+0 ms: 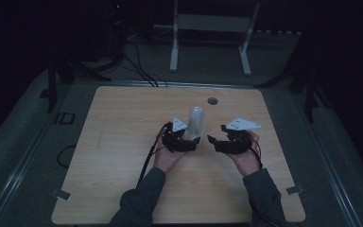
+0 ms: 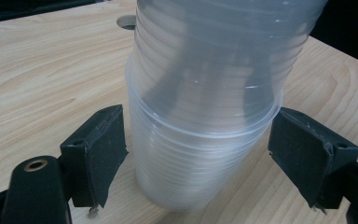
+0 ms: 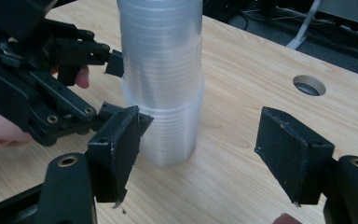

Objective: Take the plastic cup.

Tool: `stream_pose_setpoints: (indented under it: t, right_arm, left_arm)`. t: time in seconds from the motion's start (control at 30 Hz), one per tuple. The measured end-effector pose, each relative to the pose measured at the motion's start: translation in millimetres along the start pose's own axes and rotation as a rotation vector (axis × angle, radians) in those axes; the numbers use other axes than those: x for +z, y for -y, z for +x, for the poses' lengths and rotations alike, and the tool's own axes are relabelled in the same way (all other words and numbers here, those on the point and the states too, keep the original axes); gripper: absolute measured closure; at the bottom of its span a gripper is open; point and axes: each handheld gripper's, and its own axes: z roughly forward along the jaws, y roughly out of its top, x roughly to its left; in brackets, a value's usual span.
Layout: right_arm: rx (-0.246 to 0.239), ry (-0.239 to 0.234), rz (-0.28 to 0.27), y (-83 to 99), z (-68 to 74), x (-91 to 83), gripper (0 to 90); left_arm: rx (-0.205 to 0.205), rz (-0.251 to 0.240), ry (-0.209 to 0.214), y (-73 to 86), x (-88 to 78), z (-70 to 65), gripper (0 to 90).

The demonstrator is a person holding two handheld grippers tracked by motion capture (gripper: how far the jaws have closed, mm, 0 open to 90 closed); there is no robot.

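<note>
**Cup stack standing free between open jaws**

The stack of clear cups (image 1: 196, 122) stands upright mid-table (image 1: 123, 142). The left gripper (image 2: 198, 154) straddles its base, jaws apart, pads not pressing. The right gripper (image 3: 200, 154) sits beside it, jaws apart, empty. 1 round table hole (image 1: 212, 100) lies behind. The stack's top is cut off in both gripper views.

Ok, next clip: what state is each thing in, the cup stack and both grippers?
Stack of clear plastic cups: upright on the table, upper cups leaning a little, not gripped.
Left gripper: open, jaws either side of the stack's base; contact with the stack's rim on one side cannot be ruled out.
Right gripper: open, nothing between its jaws, beside the stack.
</note>
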Motion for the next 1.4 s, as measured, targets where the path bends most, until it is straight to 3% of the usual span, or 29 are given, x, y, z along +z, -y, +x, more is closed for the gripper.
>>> stream_pose_setpoints:
  t: [0.2,0.8,1.2,1.4]
  right_arm:
    - [0.015,-0.019,-0.007,-5.3,0.3,6.5,30.1]
    - [-0.008,-0.046,-0.022,-28.2,9.8,26.8,30.1]
    - [0.027,-0.072,-0.060,-40.1,6.8,33.5,28.6]
    - [0.021,-0.076,-0.068,-46.9,8.0,35.7,28.6]
  left_arm:
    - [-0.004,-0.009,-0.004,-0.1,2.2,-0.4,19.9]
    - [0.003,-0.024,0.003,0.0,1.0,0.8,22.3]
    - [0.010,-0.031,-0.001,1.3,0.3,0.1,22.5]
    - [0.017,-0.034,-0.006,1.9,-0.4,-0.4,22.7]
